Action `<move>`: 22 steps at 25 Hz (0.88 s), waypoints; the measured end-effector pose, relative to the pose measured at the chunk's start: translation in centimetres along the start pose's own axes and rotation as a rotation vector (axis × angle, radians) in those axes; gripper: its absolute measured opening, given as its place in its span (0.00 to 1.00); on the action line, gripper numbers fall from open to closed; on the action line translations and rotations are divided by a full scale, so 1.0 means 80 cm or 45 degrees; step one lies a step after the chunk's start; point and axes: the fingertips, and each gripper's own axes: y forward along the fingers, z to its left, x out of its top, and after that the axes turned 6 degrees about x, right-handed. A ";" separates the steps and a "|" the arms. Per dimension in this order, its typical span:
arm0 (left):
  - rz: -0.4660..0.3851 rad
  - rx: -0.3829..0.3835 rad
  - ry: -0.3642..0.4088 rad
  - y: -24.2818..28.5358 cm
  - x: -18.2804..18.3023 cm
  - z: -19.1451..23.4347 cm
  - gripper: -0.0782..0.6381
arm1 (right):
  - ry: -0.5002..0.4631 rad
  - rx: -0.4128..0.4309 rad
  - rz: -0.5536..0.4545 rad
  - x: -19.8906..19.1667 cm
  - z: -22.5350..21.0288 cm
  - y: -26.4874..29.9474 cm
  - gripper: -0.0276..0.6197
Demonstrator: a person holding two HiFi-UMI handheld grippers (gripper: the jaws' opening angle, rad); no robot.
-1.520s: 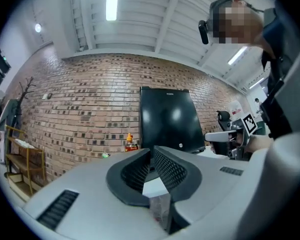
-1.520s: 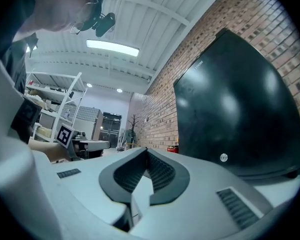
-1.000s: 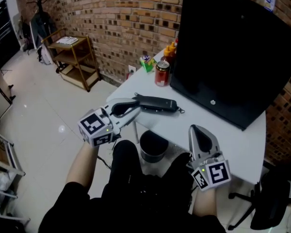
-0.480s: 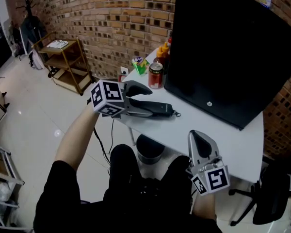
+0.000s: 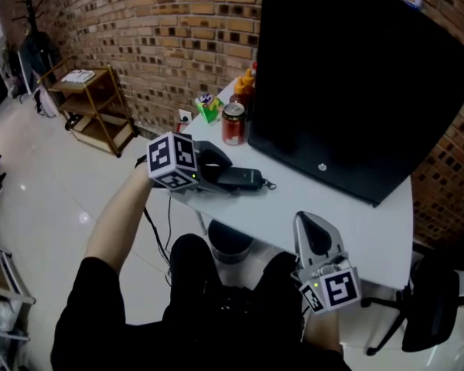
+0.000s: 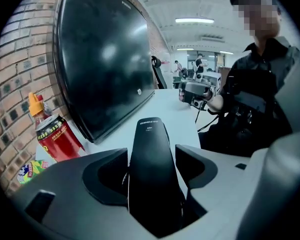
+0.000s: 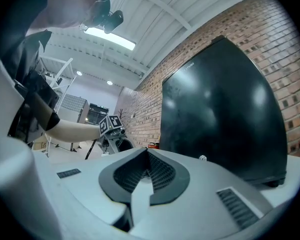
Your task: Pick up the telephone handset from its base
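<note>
1. Now my left tool (image 5: 213, 168) has swung down onto the desk's (image 5: 356, 222) left edge. Its jaws have just been opening and stand spread around the handset (image 6: 150, 154), not pinching it.
2. The handset lies low there, so closing looks next.
3. My right tool (image 5: 315, 234), near right, is pressed together, empty.

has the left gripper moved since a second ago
Yes: the left gripper has come in from the white table edge over the telephone handset; its jaws, just opened, now straddle it.

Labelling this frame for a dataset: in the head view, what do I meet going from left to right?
Wooden shelf → left gripper → right gripper → office chair.
</note>
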 end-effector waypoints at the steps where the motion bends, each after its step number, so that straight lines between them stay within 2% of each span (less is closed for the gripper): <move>1: -0.015 -0.003 -0.007 -0.001 0.002 0.002 0.53 | 0.001 -0.003 0.004 -0.001 -0.002 0.000 0.06; 4: -0.038 -0.020 -0.003 -0.003 0.004 0.002 0.48 | 0.000 -0.001 0.005 -0.002 -0.003 0.000 0.06; 8: -0.054 -0.025 0.003 -0.004 0.006 0.001 0.47 | -0.001 -0.005 -0.001 0.001 -0.007 -0.001 0.06; 15: -0.186 0.007 -0.029 -0.022 0.025 0.009 0.47 | -0.001 -0.014 0.000 0.000 -0.010 -0.004 0.06; 19: -0.298 0.043 -0.058 -0.045 0.034 0.014 0.47 | -0.001 -0.023 0.001 0.001 -0.014 -0.005 0.06; 22: -0.458 0.060 -0.113 -0.072 0.043 0.013 0.47 | -0.007 -0.022 0.007 0.001 -0.016 -0.002 0.06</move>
